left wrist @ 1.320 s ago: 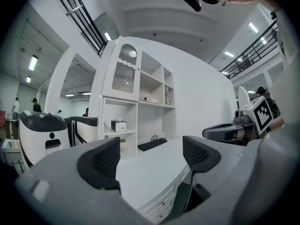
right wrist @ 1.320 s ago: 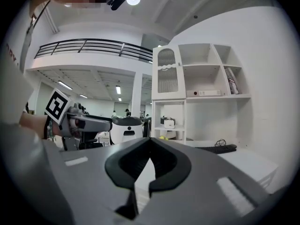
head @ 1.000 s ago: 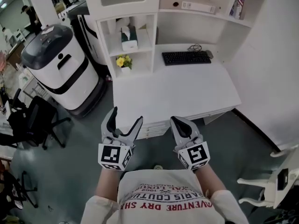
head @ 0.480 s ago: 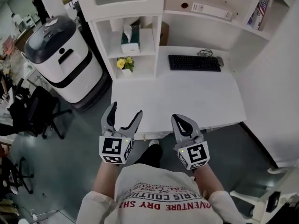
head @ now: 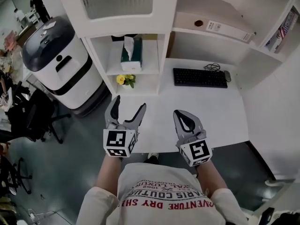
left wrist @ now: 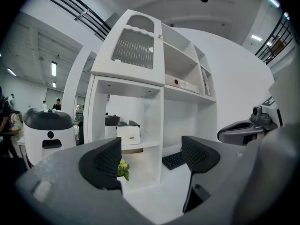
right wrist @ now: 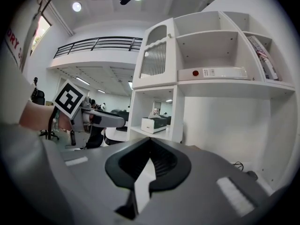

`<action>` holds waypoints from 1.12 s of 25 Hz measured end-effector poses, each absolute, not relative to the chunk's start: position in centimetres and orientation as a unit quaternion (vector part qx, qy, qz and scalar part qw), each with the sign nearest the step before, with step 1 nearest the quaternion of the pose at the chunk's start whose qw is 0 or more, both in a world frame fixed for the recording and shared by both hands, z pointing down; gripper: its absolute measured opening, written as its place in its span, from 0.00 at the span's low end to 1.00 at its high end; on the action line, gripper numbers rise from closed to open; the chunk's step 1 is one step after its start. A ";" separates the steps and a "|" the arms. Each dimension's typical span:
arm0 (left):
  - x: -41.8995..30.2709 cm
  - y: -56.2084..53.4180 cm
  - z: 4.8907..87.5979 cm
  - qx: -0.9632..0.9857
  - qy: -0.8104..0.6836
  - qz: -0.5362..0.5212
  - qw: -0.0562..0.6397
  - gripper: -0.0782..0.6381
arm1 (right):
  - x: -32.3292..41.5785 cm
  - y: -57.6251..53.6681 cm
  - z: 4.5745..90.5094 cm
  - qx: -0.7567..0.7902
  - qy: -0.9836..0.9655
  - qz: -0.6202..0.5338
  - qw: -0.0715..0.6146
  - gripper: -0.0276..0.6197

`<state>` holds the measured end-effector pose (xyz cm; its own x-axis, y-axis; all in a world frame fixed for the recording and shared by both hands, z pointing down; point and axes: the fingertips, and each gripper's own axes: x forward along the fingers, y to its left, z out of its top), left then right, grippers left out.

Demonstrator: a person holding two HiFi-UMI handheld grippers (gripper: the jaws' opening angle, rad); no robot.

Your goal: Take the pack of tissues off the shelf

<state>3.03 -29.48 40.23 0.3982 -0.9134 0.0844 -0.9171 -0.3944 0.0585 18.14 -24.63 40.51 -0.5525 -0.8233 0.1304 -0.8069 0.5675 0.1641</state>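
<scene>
The tissue pack [head: 129, 50] is a white and dark green box with a tissue sticking up. It stands in the upper open compartment of the white shelf unit [head: 164, 22]. It also shows far ahead in the left gripper view as the tissue pack [left wrist: 127, 134], and in the right gripper view as the tissue pack [right wrist: 153, 123]. My left gripper [head: 127, 110] is open and empty, above the desk's front edge, well short of the shelf. My right gripper [head: 181, 116] hovers beside it, shut on nothing. In their own views, the left gripper [left wrist: 152, 161] gapes and the right gripper [right wrist: 149, 142] has its tips together.
Yellow flowers [head: 125, 80] stand in the compartment below the tissues. A black keyboard [head: 200, 77] lies on the white desk [head: 220, 116]. A white binder [head: 220, 27] lies on a higher shelf. A white and grey machine [head: 58, 55] and black chairs [head: 28, 118] stand at the left.
The person has stepped toward the desk, so the shelf and tissue pack are nearer. Both grippers now hang over the desk's front edge. Neither gripper's jaws have changed.
</scene>
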 end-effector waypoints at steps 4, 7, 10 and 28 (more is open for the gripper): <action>2.8 -34.7 40.3 0.825 -0.563 0.014 0.050 0.67 | 17.7 -29.3 40.5 0.454 -0.885 -0.048 0.095 0.05; 2.4 -38.2 40.7 0.812 -0.581 0.016 0.052 0.68 | 17.4 -32.0 41.1 0.448 -0.887 -0.043 0.099 0.05; 2.1 -41.6 41.2 0.802 -0.594 0.015 0.061 0.70 | 17.3 -34.5 41.6 0.446 -0.888 -0.038 0.102 0.05; 1.8 -52.0 42.8 0.760 -0.643 0.073 0.067 0.83 | 18.0 -40.4 43.6 0.432 -0.891 -0.015 0.135 0.05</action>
